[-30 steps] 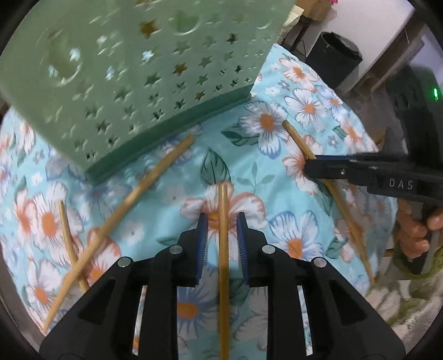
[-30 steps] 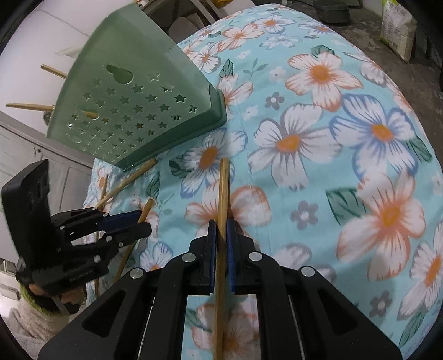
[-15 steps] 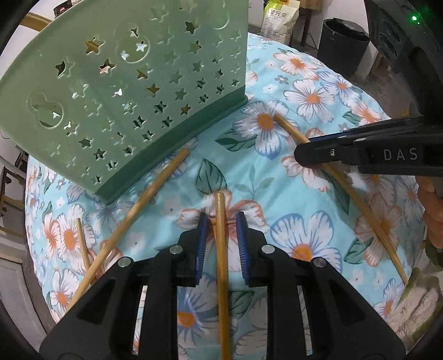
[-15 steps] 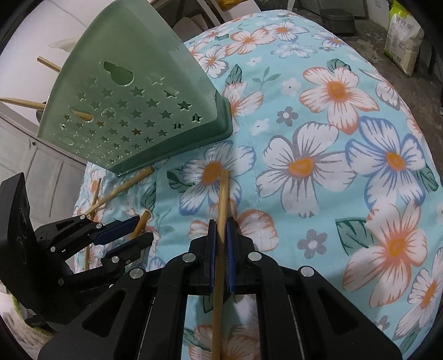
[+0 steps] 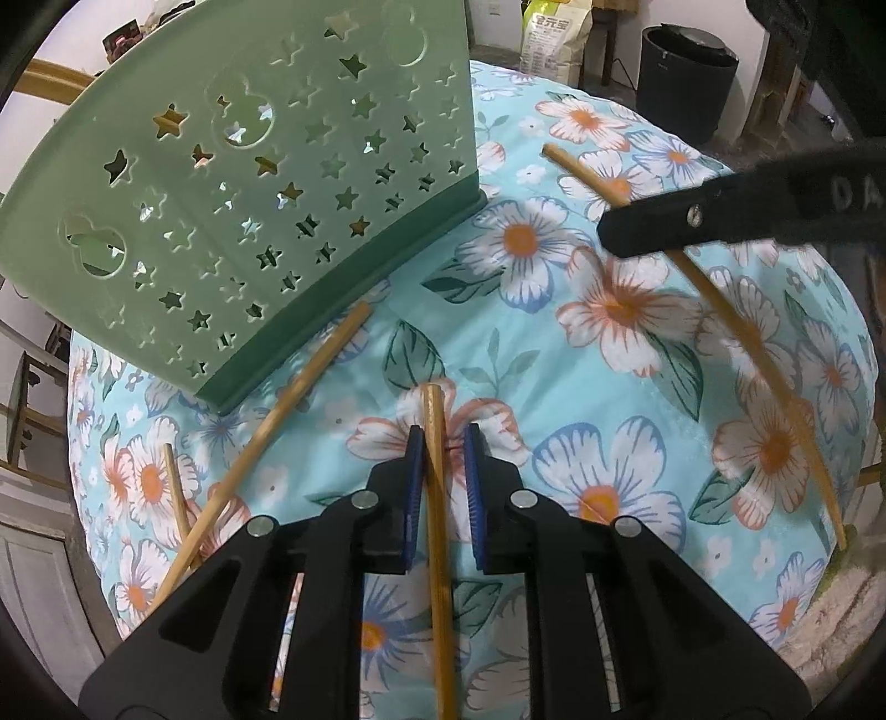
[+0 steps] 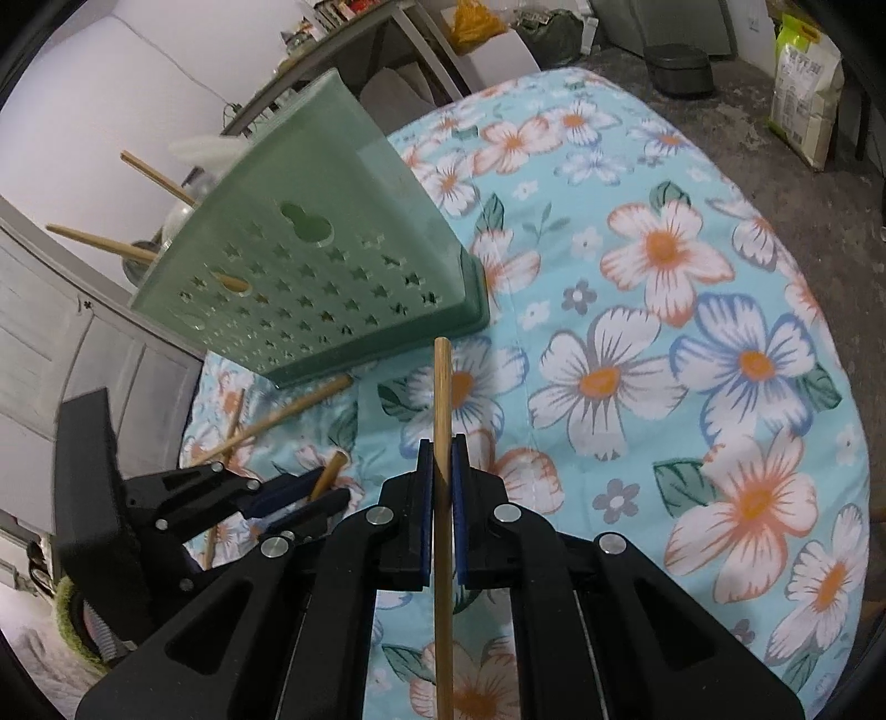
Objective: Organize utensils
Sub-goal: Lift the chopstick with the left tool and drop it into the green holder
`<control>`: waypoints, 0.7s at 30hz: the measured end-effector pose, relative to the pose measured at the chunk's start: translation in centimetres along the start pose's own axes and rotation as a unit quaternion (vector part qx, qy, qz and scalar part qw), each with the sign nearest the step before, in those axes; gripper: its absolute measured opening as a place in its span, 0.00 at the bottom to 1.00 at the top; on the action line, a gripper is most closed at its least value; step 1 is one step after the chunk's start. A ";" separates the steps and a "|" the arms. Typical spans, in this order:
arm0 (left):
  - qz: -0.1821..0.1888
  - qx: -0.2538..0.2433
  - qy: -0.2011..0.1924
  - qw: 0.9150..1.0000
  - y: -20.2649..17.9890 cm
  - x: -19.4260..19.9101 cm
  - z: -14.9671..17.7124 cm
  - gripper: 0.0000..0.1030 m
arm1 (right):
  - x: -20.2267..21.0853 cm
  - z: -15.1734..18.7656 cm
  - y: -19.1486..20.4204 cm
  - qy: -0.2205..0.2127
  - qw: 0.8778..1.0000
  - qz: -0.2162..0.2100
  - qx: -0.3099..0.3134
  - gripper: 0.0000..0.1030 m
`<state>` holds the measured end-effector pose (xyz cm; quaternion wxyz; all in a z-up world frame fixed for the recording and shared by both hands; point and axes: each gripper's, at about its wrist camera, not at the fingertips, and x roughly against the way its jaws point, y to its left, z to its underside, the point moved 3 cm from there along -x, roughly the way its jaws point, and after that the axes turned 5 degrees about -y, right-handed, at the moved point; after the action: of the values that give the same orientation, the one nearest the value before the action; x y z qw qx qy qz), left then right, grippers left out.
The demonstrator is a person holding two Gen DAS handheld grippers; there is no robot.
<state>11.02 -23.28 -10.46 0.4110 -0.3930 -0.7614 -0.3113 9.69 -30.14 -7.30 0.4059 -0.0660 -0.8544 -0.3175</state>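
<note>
One light, stiff chopstick (image 6: 441,443) is clamped near its upper end by the right gripper (image 6: 441,487). The left gripper (image 5: 441,471) fingers are closing around another chopstick (image 5: 434,498); a slim, smooth stick is judged prone to slipping.

Both wrist views look steeply down, close, sharing the green holder (image 5: 266,183).

a lived-in home room: floral tablecloth (image 6: 637,343), rice sack (image 6: 805,94), bin (image 5: 686,77), cluttered shelf (image 6: 343,16)
</note>
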 end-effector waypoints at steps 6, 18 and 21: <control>0.000 -0.001 0.000 1.000 0.1 -0.1 -0.1 0.13 | 1.5 -0.8 -0.1 -0.019 1.000 -0.004 0.000 0.06; 0.024 0.081 -0.043 0.996 4.7 3.4 -1.1 0.05 | 3.6 -1.5 0.1 -0.046 0.999 -0.011 0.001 0.06; 0.038 0.125 -0.080 0.988 7.5 6.4 -1.9 0.05 | 3.8 -1.7 0.1 -0.049 0.999 -0.012 0.001 0.06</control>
<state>15.90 -18.91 -2.87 0.4064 -0.3911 -0.8091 -0.1652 8.31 -31.67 -3.67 0.3599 -0.0704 -0.8744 -0.3177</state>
